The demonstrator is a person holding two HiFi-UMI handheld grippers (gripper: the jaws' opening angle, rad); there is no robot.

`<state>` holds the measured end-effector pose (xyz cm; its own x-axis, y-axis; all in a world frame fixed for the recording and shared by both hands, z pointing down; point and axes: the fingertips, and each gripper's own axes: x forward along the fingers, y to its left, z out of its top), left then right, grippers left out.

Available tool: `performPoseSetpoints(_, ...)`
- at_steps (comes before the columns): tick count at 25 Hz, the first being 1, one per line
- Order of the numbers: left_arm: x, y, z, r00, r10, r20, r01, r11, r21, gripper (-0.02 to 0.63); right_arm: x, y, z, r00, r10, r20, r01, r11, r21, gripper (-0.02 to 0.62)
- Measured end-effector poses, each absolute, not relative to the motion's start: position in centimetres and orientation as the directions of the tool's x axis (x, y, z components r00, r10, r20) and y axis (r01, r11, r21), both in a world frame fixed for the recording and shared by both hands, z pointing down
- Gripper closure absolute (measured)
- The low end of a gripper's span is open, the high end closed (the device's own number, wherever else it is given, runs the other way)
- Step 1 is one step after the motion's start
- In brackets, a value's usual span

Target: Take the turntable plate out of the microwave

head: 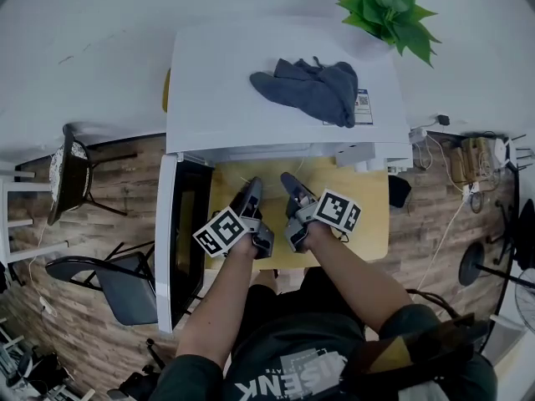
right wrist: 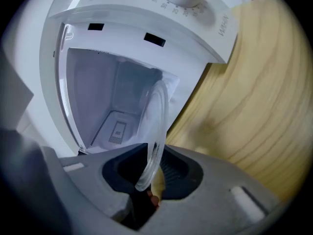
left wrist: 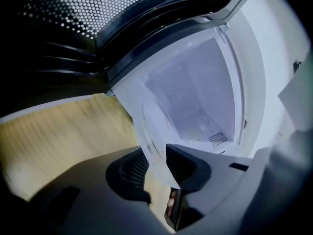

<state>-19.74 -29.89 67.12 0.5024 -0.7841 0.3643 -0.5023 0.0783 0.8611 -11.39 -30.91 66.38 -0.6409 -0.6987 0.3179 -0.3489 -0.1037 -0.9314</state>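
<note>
The plate (right wrist: 157,116) is clear glass and round, so it has no long axis. It lies approx. level. Both gripper views show it edge-on, as each gripper is rolled on its side. The plate is at the mouth of the microwave (head: 217,73), over the table (head: 368,224), w/ its far rim toward the cavity. How much of it is still inside cannot be told. In the head view the glass is hardly visible.

L gripper (left wrist: 156,164): the jaws are narrow and closed on the plate's left rim, w/ one ribbed pad on each face of the glass. R gripper (right wrist: 152,169): the jaws are also narrow and hold the right rim, which sits deep btw. the pads.

Both grippers point at the opening, side by side, near each other but apart. The door (head: 180,241) stands open at left. A grey cloth (head: 313,90) lies on top of the microwave, and a plant (head: 389,11) is at its far right corner.
</note>
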Motion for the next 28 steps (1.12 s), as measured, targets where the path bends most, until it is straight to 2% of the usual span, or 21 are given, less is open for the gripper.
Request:
performPoseSetpoints(11,-19.7,-26.3,65.4,0.513,-0.785,0.347,-0.571,-0.01,0.821,0.497,-10.9,-27.2,65.0,-0.637,-0.719,0.278,-0.374,-0.027,-0.927,0.512)
performPoseSetpoints(21,-19.4,-22.3,63.3,0.55,-0.769,0.327,-0.571,-0.06,0.819,0.491,-10.6,-23.1,63.0,-0.625,-0.734,0.266,-0.398,0.006,-0.917,0.509)
performPoseSetpoints(28,-18.3,-19.6,61.8,0.51,-0.801,0.313,-0.587,-0.058,0.808,0.488,-9.6,-21.0,61.5,-0.679,-0.69,0.253,-0.404,0.063,-0.913,0.505)
